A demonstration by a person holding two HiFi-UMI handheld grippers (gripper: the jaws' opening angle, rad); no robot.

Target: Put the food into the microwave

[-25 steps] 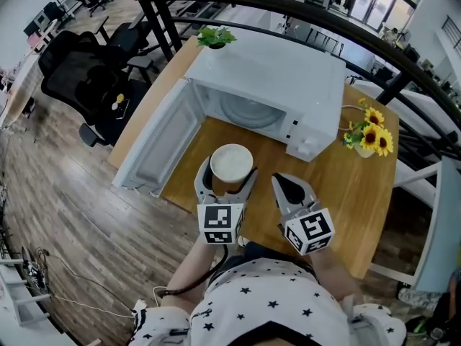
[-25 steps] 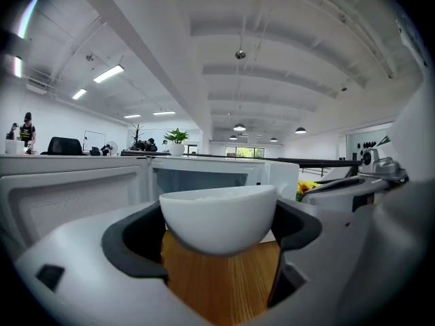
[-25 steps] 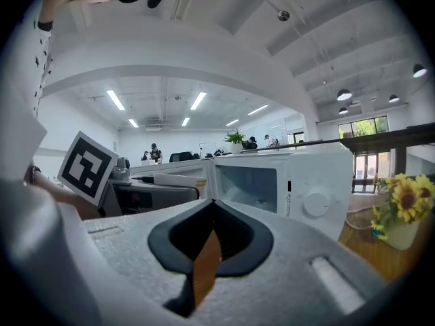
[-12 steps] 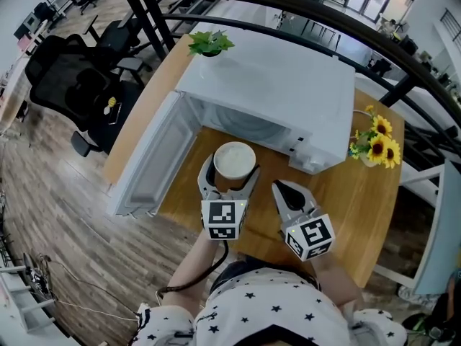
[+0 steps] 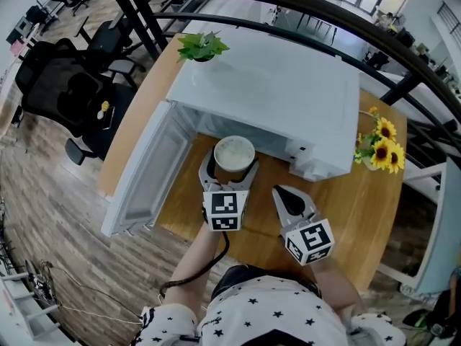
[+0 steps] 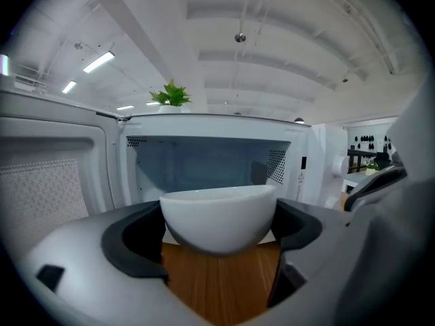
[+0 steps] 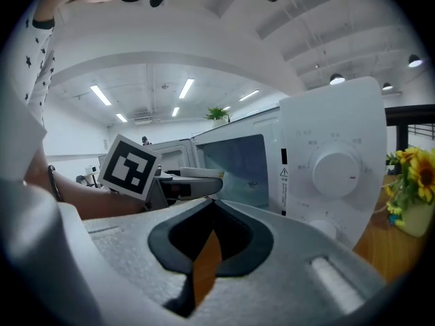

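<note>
A round white ceramic bowl [image 5: 234, 152] with pale contents is grasped by the left tool [image 5: 232, 170]. One dark pad is pressed against each side of the bowl's wall. The bowl is held level above the wooden bench [image 5: 353, 207], just in front of the open cavity of the white microwave oven [image 5: 288, 85]. In the left gripper view the cavity is seen straight beyond the bowl, and a strip of bench is seen beneath it. The microwave's white door [image 5: 148, 171] is swung wide open on its left hinge, towards the near left edge of the bench.

The right tool [image 5: 284, 192] is held to the right of the left tool and slightly nearer, over the bench. Its jaws are clenched, with nothing between them; only a thin slit of bench is seen through them. In the right gripper view the round white dial [image 7: 336, 172] of the control panel is seen at the right of the microwave's front.

A bunch of yellow sunflowers [image 5: 380, 139] is placed on the bench to the right of the microwave. A small green potted plant [image 5: 202, 47] is seen at the microwave's far left corner. A black office chair [image 5: 57, 85] is seen on the wooden floor at the far left.
</note>
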